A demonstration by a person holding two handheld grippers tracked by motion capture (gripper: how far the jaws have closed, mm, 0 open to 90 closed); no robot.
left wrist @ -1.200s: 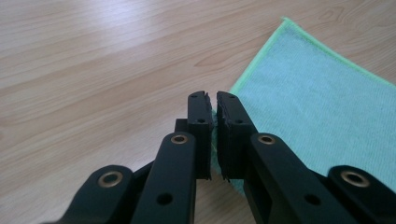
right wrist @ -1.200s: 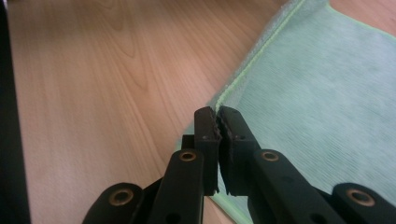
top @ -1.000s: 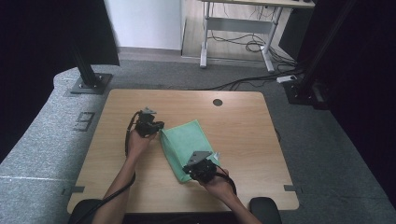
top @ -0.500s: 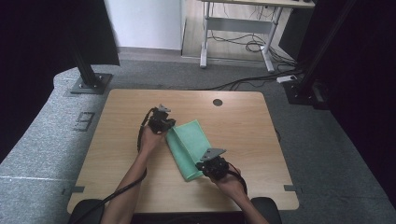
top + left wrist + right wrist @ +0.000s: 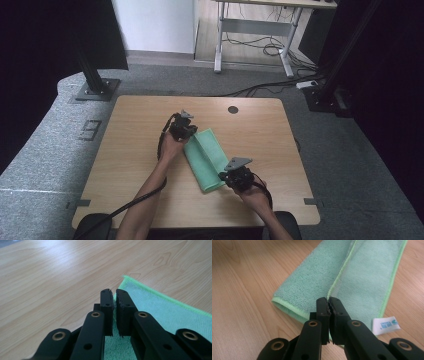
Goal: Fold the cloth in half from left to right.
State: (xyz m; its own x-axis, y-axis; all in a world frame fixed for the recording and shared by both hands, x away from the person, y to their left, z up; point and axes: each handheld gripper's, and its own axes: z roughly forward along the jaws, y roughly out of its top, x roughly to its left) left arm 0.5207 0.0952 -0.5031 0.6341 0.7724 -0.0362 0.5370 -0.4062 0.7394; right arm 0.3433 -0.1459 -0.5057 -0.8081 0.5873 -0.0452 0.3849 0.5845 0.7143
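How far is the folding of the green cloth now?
Done: the cloth lies as a long narrow strip on the table, one side already laid over. In hand: the left gripper and the right gripper each pinch its edge at opposite ends. Left: probably laying this edge down and folding the strip shorter.

Wooden counter (image 5: 130,165) with round cable hole (image 5: 233,109); grey carpet floor (image 5: 45,150); second desk frame (image 5: 255,30) behind; cables (image 5: 265,50) beneath it.
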